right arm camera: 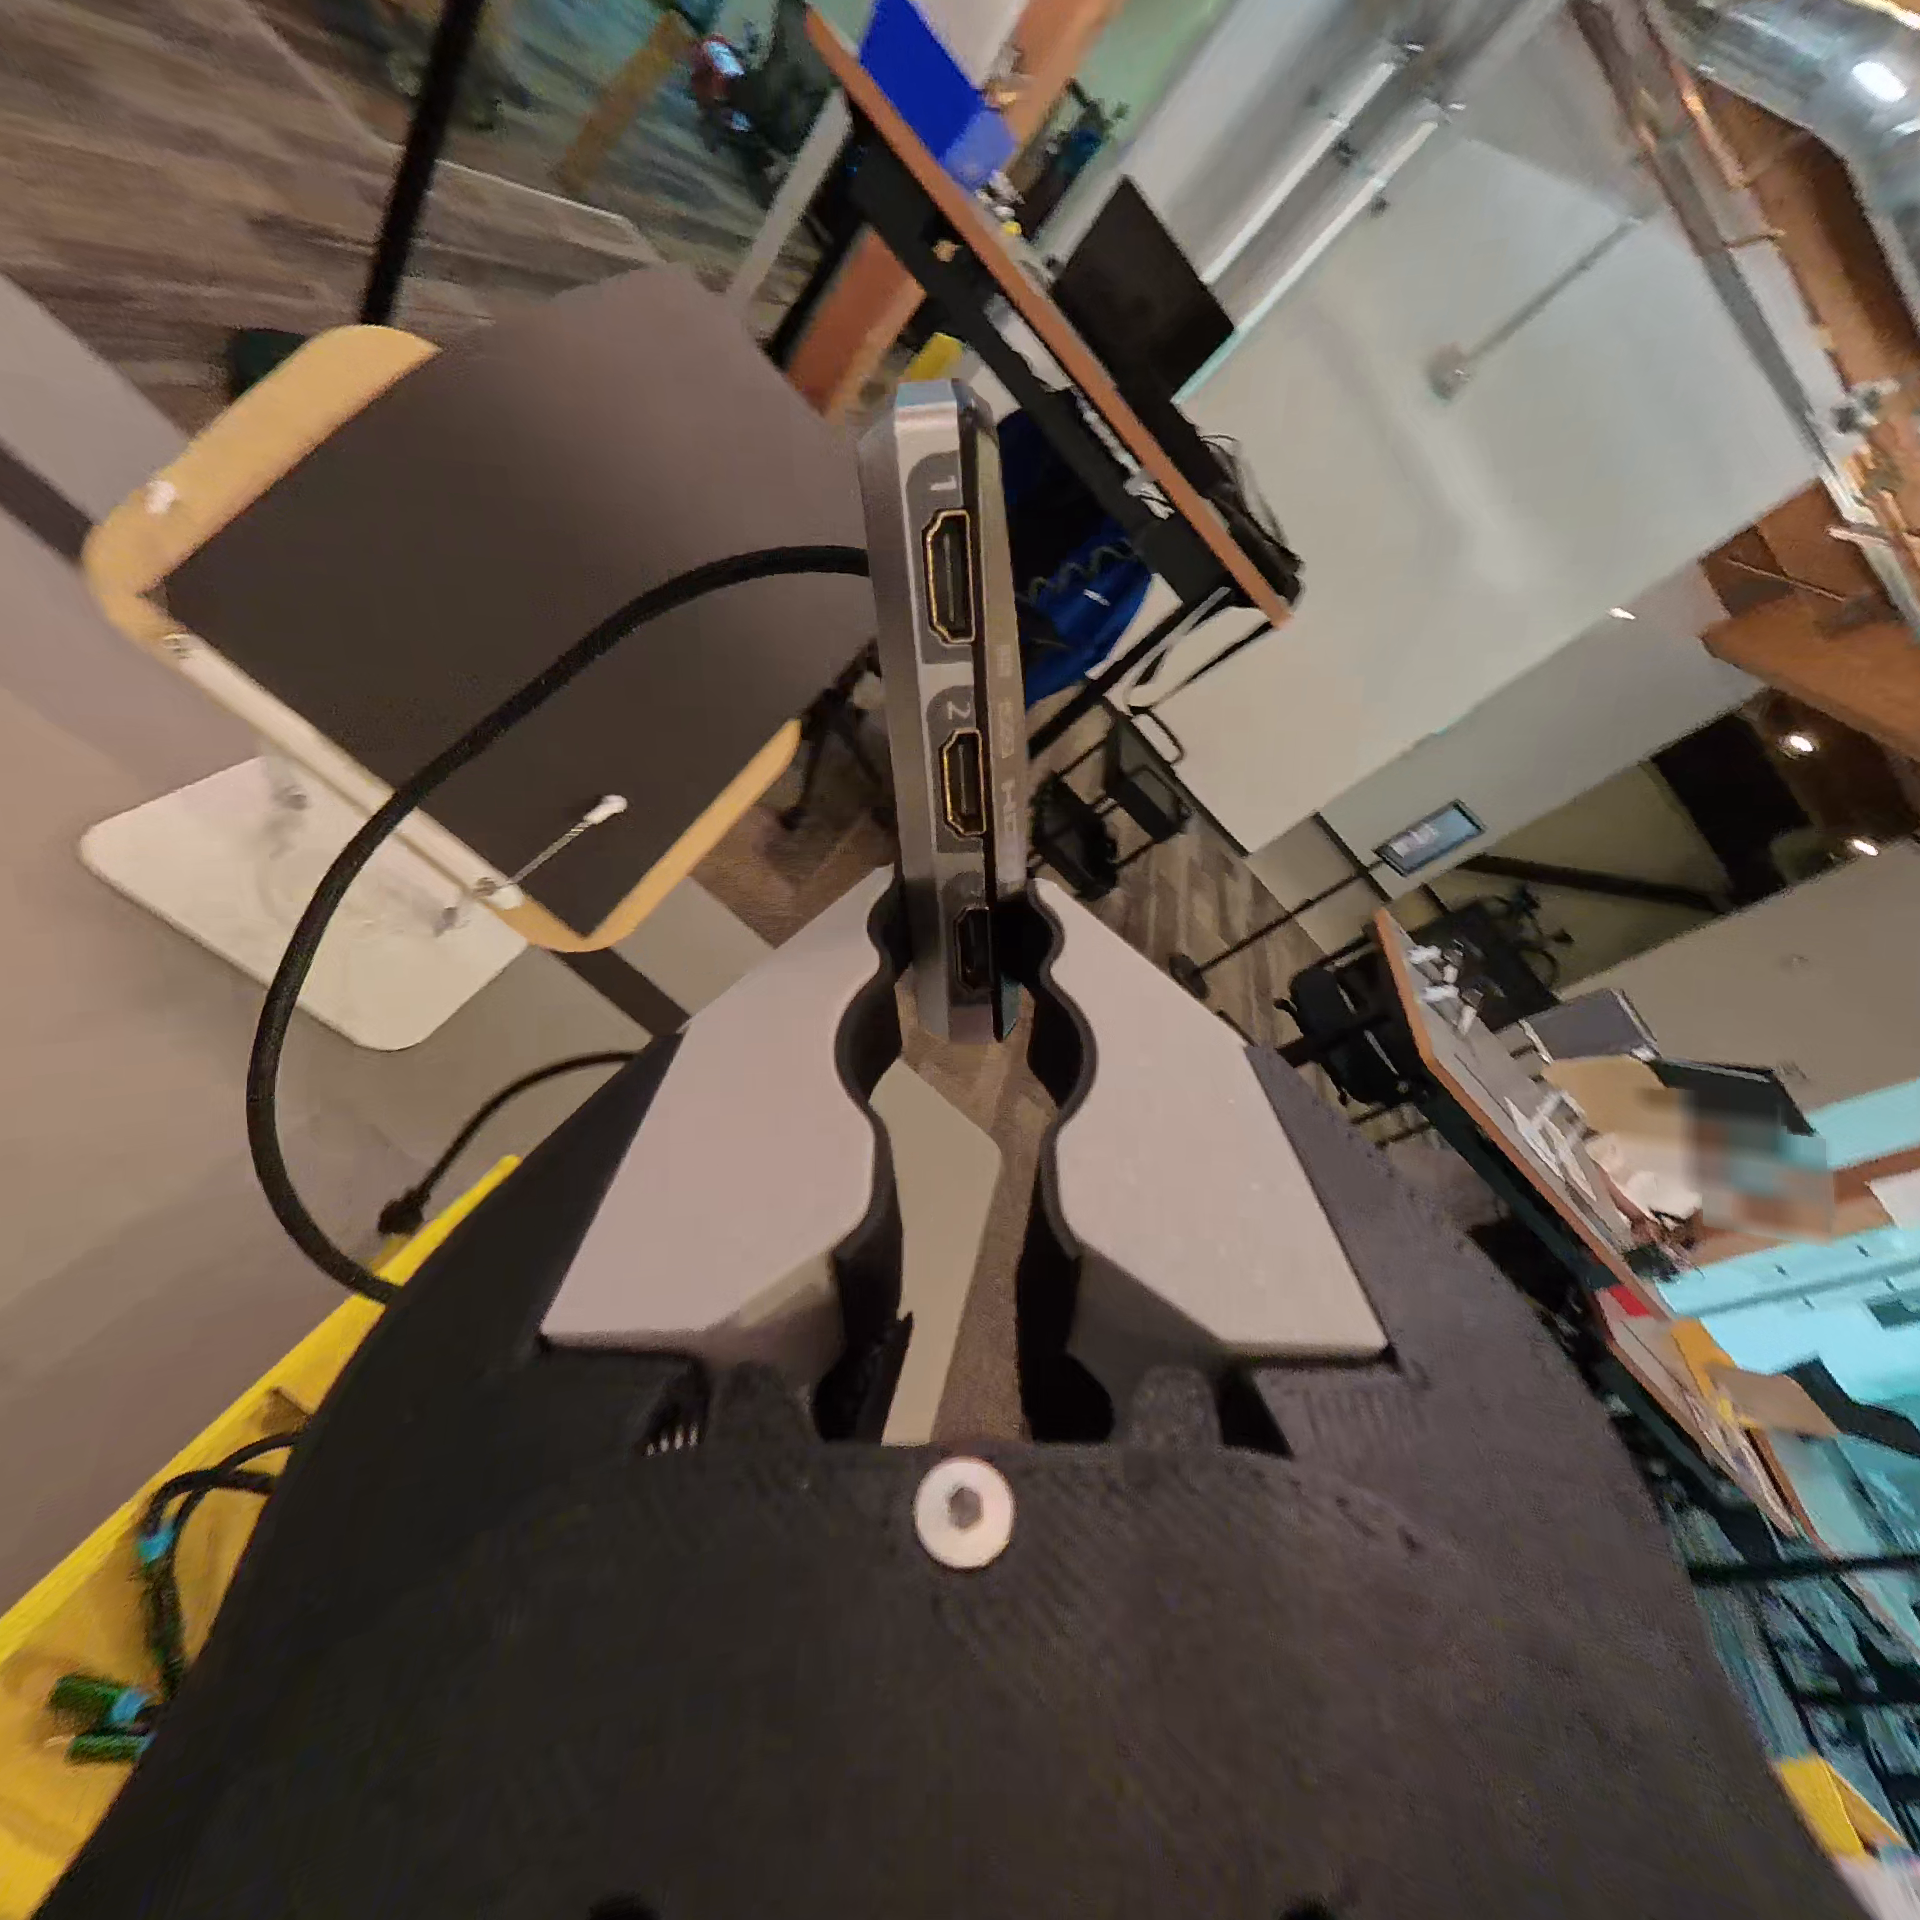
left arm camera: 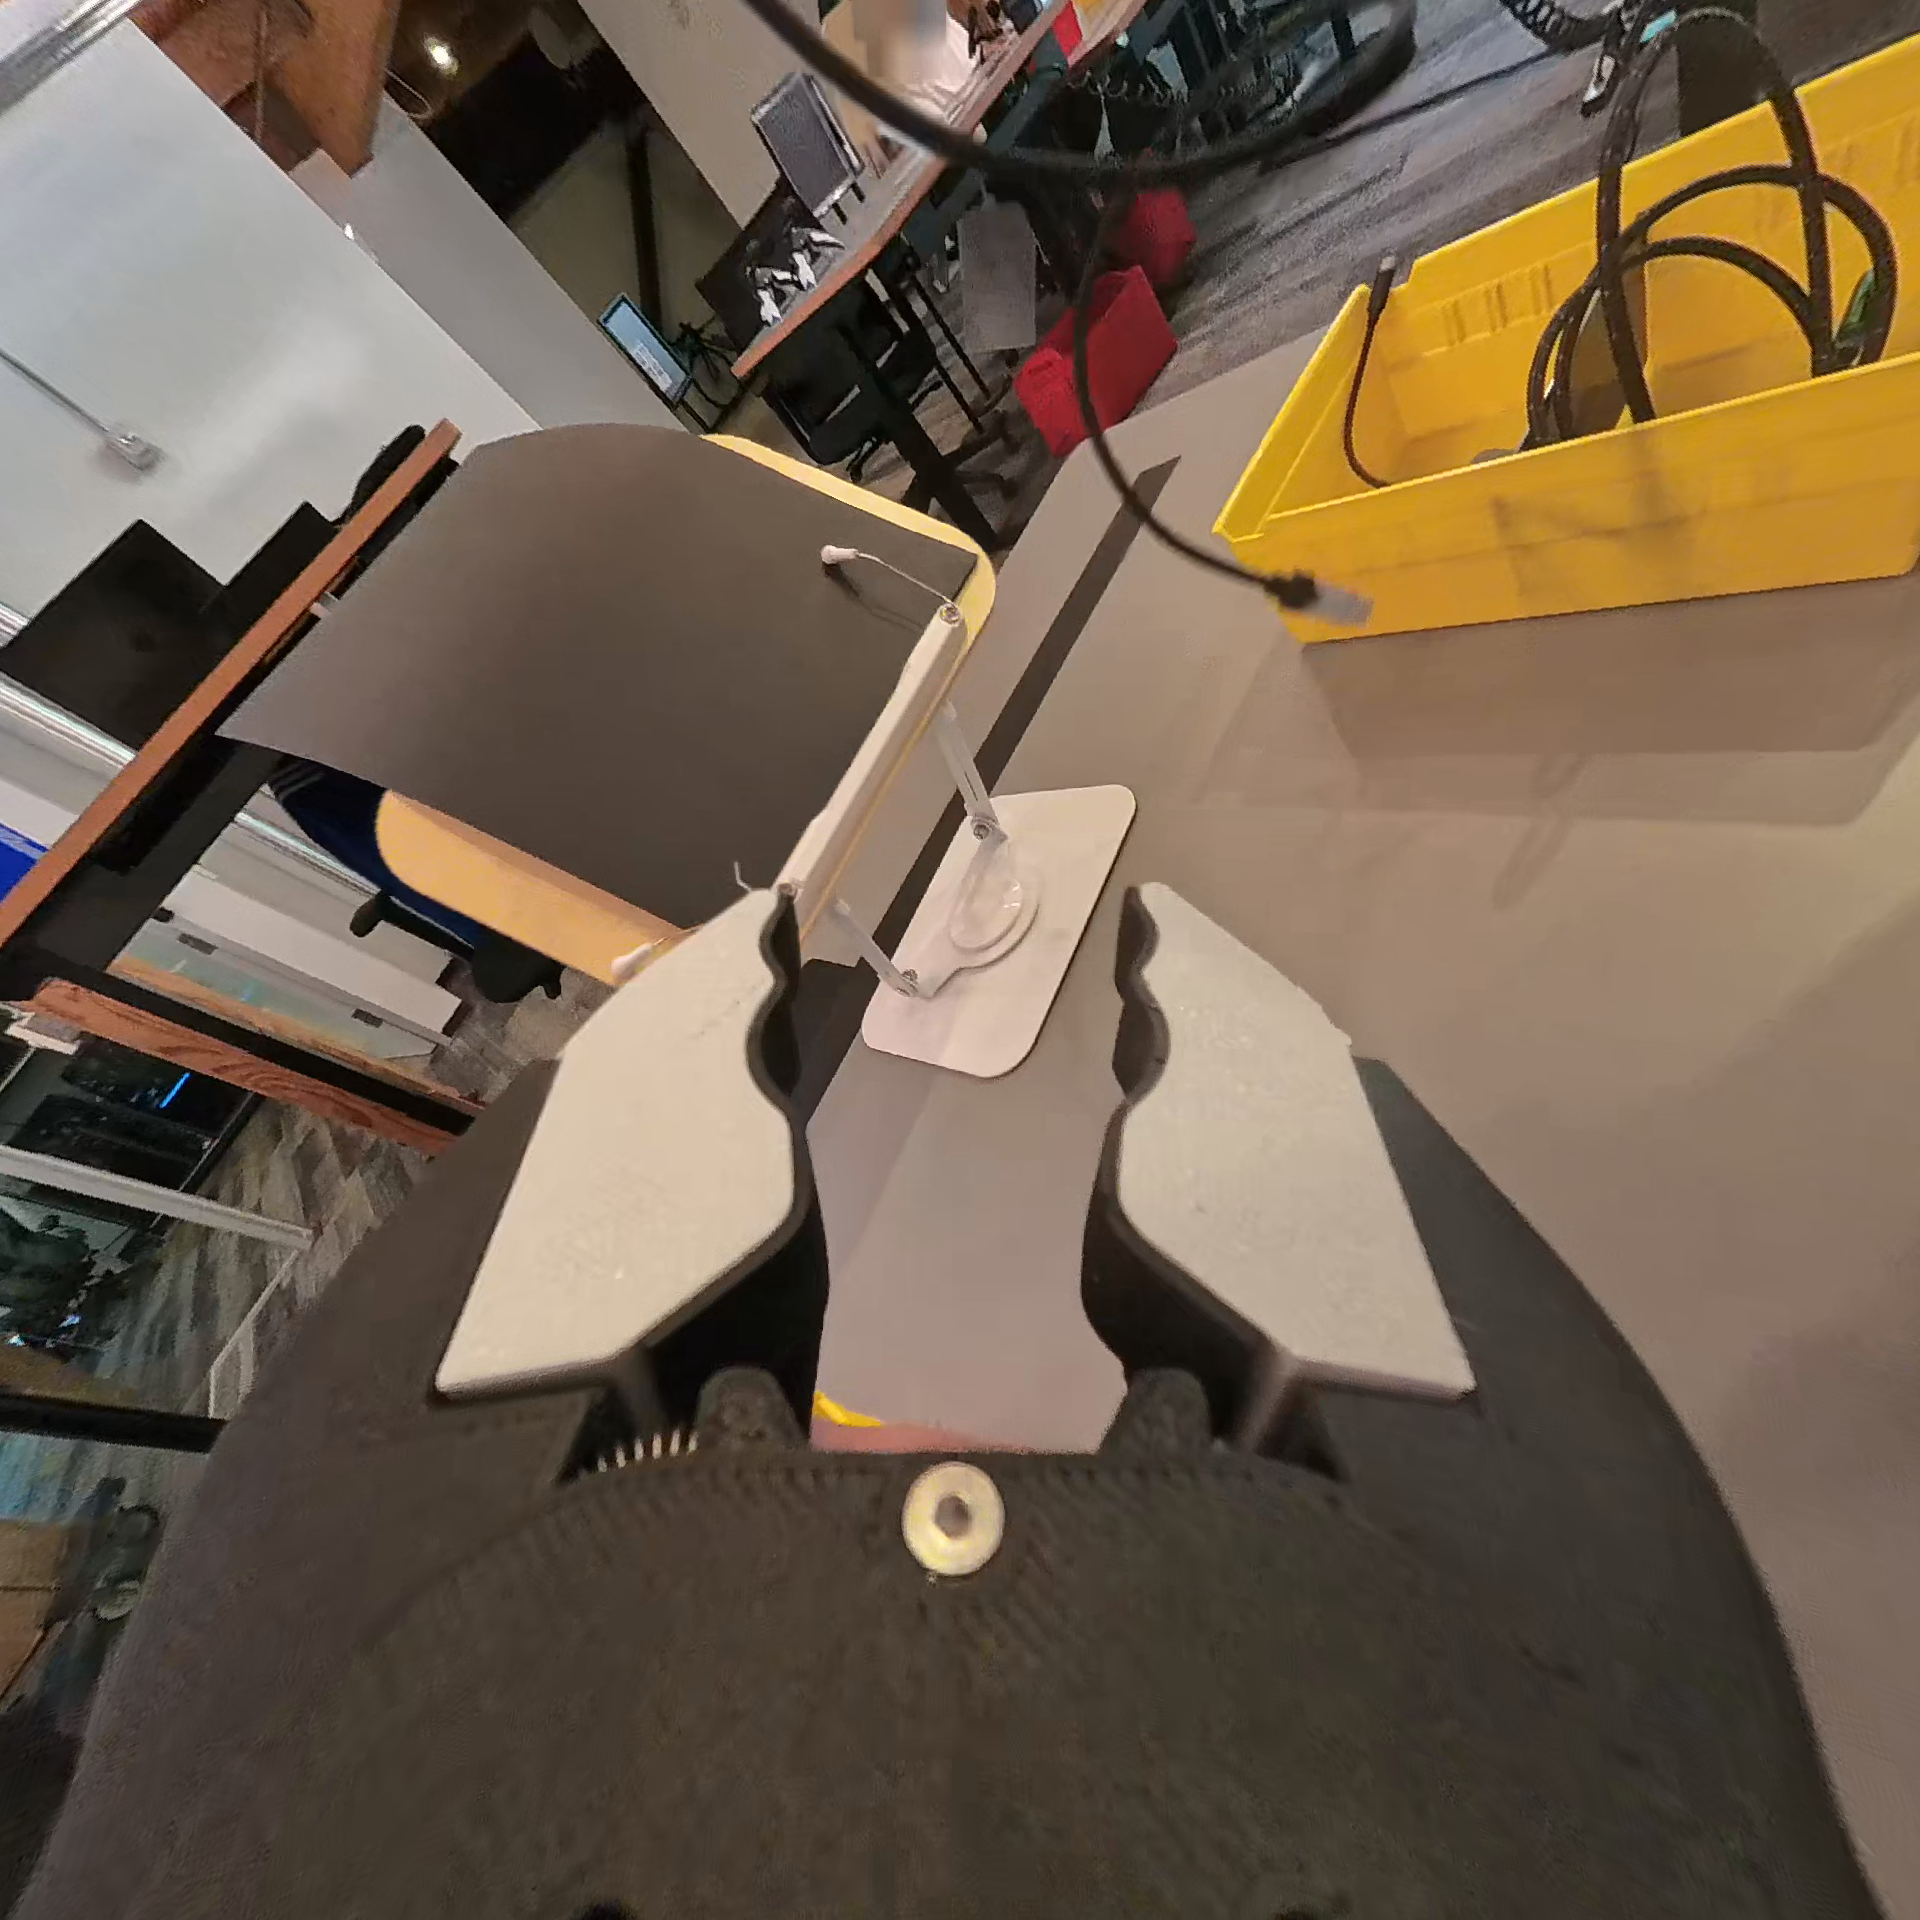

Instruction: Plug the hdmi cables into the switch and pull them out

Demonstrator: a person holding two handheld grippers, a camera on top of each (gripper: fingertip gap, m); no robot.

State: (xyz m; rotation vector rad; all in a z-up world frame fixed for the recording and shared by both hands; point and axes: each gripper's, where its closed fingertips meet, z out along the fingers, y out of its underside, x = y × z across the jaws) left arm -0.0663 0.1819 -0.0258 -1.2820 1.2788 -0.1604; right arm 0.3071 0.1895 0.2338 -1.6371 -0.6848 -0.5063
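My right gripper (right arm camera: 961,961) is shut on the lower end of a grey HDMI switch (right arm camera: 940,665) and holds it upright in the air, its three empty ports facing me. A black braided cable (right arm camera: 343,883) leaves the switch's far side and loops down to the left. My left gripper (left arm camera: 961,940) is open and empty, low over the grey table (left arm camera: 1507,935). In the left wrist view a black cable (left arm camera: 1091,343) hangs from above, its silver plug (left arm camera: 1335,601) dangling in front of the yellow bin (left arm camera: 1558,520).
The yellow bin holds several coiled black cables (left arm camera: 1714,291); its rim also shows at the lower left of the right wrist view (right arm camera: 260,1382). A dark panel (left arm camera: 623,644) on a white stand with a flat base (left arm camera: 1003,935) stands on the table just beyond my left gripper. Office desks lie behind.
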